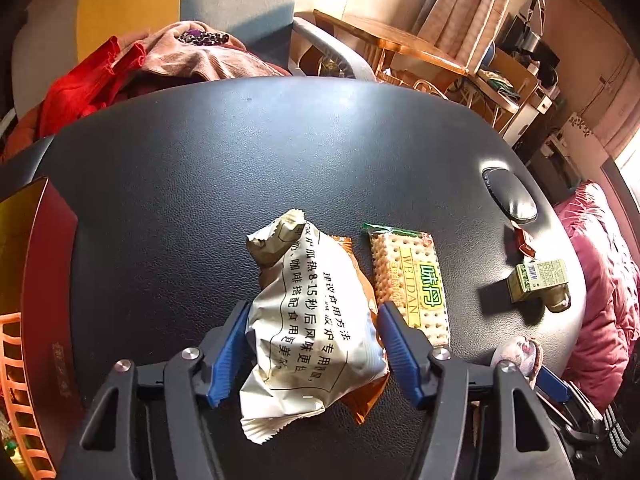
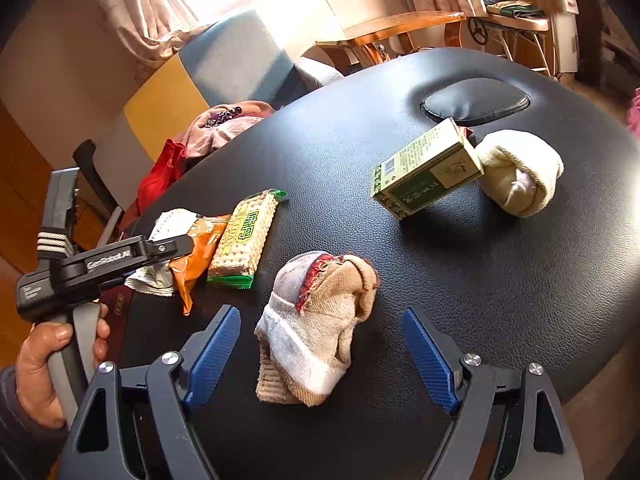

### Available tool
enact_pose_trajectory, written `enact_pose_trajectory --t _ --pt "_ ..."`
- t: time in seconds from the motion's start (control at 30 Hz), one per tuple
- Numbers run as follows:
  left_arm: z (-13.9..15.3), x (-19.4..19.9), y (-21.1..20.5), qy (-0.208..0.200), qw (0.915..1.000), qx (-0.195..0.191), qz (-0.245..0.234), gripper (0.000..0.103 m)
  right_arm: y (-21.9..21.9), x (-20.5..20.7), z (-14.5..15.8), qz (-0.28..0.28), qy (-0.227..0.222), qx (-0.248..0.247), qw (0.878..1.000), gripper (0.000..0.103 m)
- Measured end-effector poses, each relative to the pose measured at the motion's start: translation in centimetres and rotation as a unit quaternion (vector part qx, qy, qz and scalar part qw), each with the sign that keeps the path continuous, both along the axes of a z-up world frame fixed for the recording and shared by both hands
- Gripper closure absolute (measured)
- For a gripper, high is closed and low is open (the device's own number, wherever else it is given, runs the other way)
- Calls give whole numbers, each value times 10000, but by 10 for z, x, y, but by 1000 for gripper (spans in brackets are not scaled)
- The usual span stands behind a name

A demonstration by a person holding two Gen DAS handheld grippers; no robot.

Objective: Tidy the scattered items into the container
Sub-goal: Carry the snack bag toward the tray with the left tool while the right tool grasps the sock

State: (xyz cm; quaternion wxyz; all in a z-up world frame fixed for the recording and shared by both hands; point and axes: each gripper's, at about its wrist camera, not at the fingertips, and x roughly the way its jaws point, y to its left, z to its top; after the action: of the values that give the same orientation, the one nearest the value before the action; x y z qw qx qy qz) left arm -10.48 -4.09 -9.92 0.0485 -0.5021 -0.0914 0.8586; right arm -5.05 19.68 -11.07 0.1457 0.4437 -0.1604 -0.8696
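Note:
A white snack bag with an orange underside lies on the black padded table. My left gripper is open and straddles it, its blue pads close against the bag's two sides. In the right wrist view my right gripper stands open around a rolled grey and beige sock, with clear gaps on both sides. A cracker pack lies just right of the snack bag. A green box leans on a cream sock roll farther back. An orange basket shows at the left edge.
A dark red box stands beside the basket. A small red-brown sachet lies near the table's oval cushion. Clothes are piled behind the table, a pink quilt lies to its right. A hand holds the left gripper's handle.

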Motion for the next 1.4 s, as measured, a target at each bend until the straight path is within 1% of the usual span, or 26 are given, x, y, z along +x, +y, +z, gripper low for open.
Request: enact_pose_trajectory --t 0.03,0.07,0.1,0.13,0.17,0.2,0.23,0.3,0.33,0.4,0.53,0.63,0.8,0.97,1.1,1.23,1.4 --pt "0 3 -2 16 10000 18 14 39 -3 -2 -1 -15 -9 44 10000 23" --pt "0 5 -5 32 10000 35 29 39 -7 -5 -3 -10 -23 109 9999 27" --pt "1 8 -8 49 10000 56 40 39 -11 -7 -4 10 -44 185 9998 35" --pt "1 11 -11 64 9999 77 51 39 -14 -9 -5 25 -46 300 9995 41" --pt "1 15 -14 80 9999 88 73 40 -18 -9 -6 48 -6 455 9990 50" --pt "1 17 -17 97 9999 94 103 40 -21 -9 -6 90 33 557 9984 55" --pt "1 20 -20 113 9998 106 133 40 -24 -9 -6 135 54 616 9980 57" --pt "2 29 -25 160 9995 154 214 40 -27 -8 -6 191 86 742 9970 65" --pt "2 34 -27 201 9993 169 249 40 -29 -7 -5 214 101 794 9966 66" --pt "3 43 -30 263 9991 182 294 40 -32 -5 -4 257 127 870 9958 73" --pt "8 62 -37 378 9979 304 423 41 -43 -1 -2 387 153 973 9944 74" --pt "17 76 -42 514 9971 292 470 41 -54 1 1 476 168 956 9941 75" --pt "34 99 -60 765 9943 357 645 41 -70 4 -1 629 242 1246 9899 75" --pt "49 121 -81 989 9908 393 842 41 -71 7 -3 654 265 1348 9884 75" --pt "57 136 -100 1098 9870 439 1089 41 -73 7 -4 674 294 1425 9871 74" --pt "63 149 -117 1209 9830 386 1329 41 -74 5 -5 706 279 1439 9867 74" --pt "65 160 -153 1216 9774 230 1713 41 -75 4 -5 713 256 1452 9865 73"
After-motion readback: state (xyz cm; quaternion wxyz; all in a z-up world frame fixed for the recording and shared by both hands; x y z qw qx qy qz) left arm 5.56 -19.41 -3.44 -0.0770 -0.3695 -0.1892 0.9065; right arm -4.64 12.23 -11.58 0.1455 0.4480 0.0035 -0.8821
